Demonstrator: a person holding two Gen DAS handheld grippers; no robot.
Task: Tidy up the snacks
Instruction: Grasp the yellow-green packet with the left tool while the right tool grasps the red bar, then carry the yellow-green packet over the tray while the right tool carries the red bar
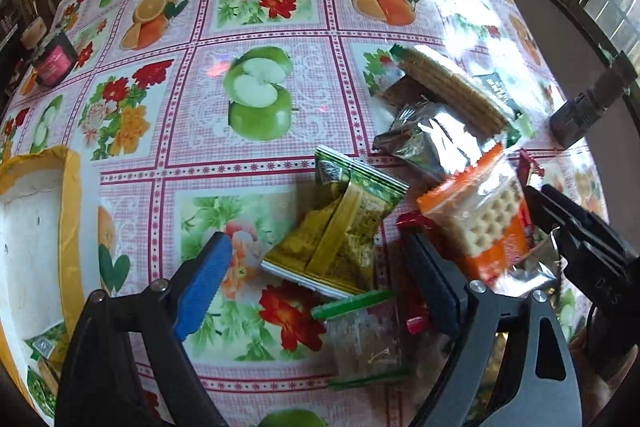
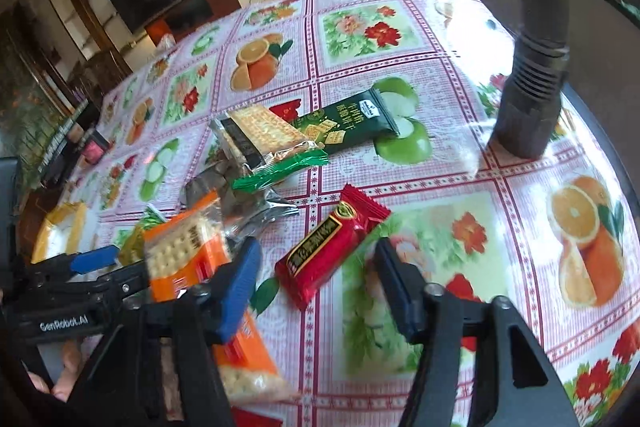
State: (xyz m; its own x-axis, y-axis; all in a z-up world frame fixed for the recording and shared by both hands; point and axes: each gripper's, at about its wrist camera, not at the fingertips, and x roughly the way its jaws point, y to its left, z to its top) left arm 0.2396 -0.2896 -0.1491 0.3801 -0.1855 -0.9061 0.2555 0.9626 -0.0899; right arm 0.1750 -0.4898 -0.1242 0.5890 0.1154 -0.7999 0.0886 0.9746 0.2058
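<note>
The snacks lie in a loose heap toward the right side of the table (image 1: 280,39), well apart from the yellow-rimmed white box (image 1: 36,227) at its left edge. The left gripper (image 1: 320,283) hangs over the heap with its jaws spread wide and nothing pressed between the pads; the yellow-green packet (image 1: 340,231) sits just ahead of the gap. The right gripper (image 2: 316,287) also stands open, its jaws partly apart over the bare cloth, with the red packet (image 2: 332,247) lying just in front of them and not touched.

All of these are light, crinkly foil or film wrappers, likely slippery under the pads. The orange cracker pack (image 2: 188,251) and the clear-wrapped wafer pack (image 2: 268,135) hold brittle biscuits, so a hard squeeze across the flat face would probably crack them (a pinch on the crimped end seam looks safer). The red packet is small, flat and lies alone, so it should lift cleanly when taken across its narrow width. The silver foil pouch (image 1: 424,139) lies half buried under the wafers; how full it is cannot be made out. The dark green packet (image 2: 348,127) rests farther up the table, beside the wafers.
</note>
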